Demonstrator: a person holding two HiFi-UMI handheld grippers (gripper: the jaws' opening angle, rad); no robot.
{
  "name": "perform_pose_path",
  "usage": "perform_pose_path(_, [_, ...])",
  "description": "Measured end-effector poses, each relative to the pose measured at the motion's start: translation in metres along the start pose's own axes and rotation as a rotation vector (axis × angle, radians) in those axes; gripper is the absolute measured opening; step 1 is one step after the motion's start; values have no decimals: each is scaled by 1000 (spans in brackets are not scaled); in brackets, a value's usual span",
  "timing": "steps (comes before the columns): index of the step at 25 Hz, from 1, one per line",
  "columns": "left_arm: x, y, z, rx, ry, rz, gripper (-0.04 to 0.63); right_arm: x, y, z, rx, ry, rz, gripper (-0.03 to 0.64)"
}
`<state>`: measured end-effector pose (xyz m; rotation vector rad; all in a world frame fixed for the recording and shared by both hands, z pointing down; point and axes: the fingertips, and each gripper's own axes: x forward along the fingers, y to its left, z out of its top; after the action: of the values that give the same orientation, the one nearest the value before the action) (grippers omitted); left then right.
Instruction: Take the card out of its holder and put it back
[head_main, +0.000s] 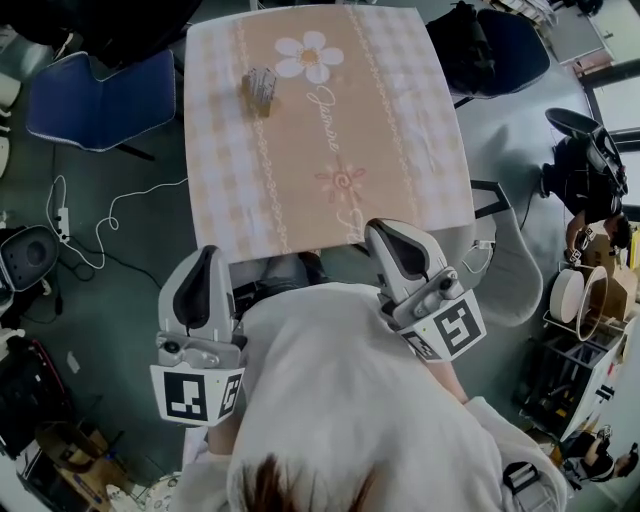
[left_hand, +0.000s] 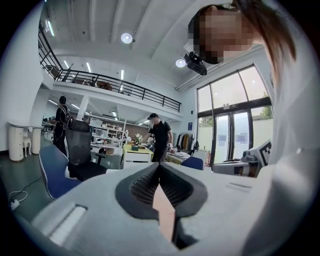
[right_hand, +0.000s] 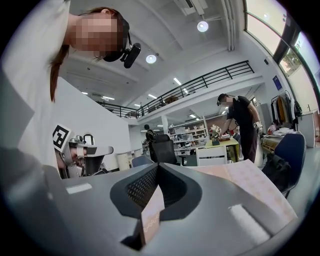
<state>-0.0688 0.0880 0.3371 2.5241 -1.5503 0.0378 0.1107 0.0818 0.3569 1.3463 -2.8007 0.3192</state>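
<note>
Two grippers hang at the near edge of the table: the left gripper and the right gripper. Each has its jaws pressed together with nothing between them. The card holder stands on the far left part of the tablecloth, well apart from both grippers. It shows too small to tell whether the card sits inside. This layout fits two stages: grippers heading for a loaded holder, or grippers clear of a holder with the card returned. The views settle neither, so no next move can be specified.
</note>
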Motion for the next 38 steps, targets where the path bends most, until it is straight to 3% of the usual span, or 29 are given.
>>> perform_pose_path(6, [-7,-10,-6,15,-9,-13,0,-14,0,-4,-27,-3,-27,-3])
perform_pose_path(19, [-7,-31,-4,39,-25,-42,0,-26,5,-2,-53,-10,2,-2])
perform_pose_path(38, [11,-28,3,49,-34,-39,0,-20,-10,-1,-58,1,5,-2])
